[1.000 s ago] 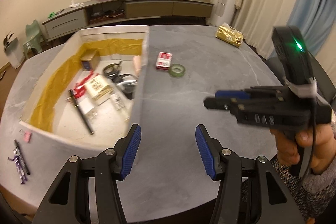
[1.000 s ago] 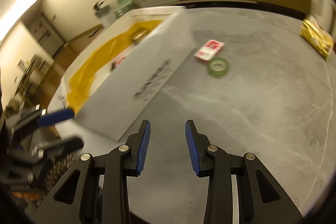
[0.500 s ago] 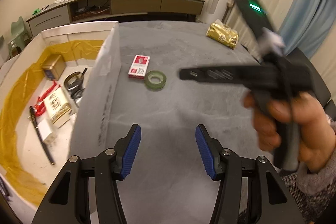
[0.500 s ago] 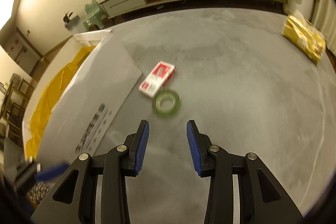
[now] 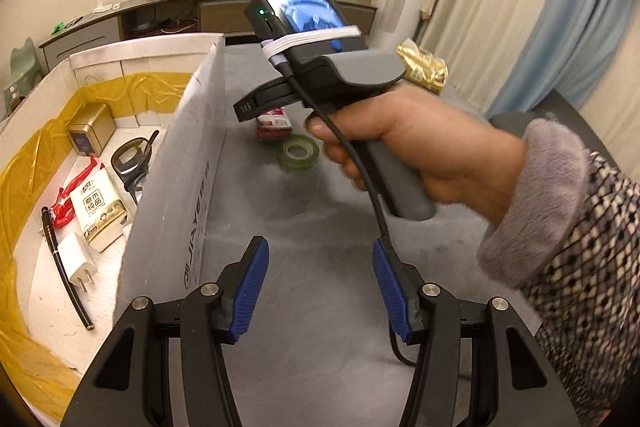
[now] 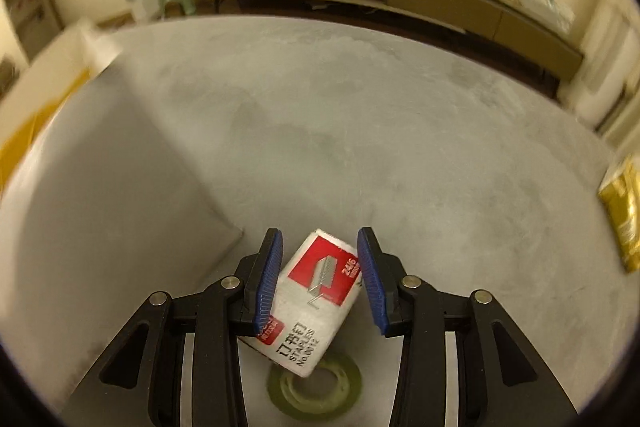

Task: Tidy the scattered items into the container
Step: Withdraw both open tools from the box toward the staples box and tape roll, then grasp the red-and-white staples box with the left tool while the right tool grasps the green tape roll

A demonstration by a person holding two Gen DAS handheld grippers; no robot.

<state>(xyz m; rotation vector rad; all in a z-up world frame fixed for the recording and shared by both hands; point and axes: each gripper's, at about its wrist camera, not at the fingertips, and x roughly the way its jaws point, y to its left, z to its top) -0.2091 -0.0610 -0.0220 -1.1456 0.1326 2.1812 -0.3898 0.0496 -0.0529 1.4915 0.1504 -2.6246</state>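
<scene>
The container (image 5: 176,155), a big open white box with yellow lining, sits on the left side of the grey table (image 5: 320,227), already holding a tissue pack (image 5: 98,209), a gold tin (image 5: 90,131), a white plug (image 5: 78,261), a black pen (image 5: 66,275) and a pair of glasses (image 5: 130,159). A gold bag (image 6: 622,211) lies way off near the table's far right edge. The right gripper (image 6: 320,275), held in a hand (image 5: 432,147), is wide open and straddles the staples box (image 6: 316,297), pads not quite touching it. The green tape roll (image 6: 316,389) sits right beside that box. The left gripper (image 5: 318,291) hovers open over bare table, empty.
</scene>
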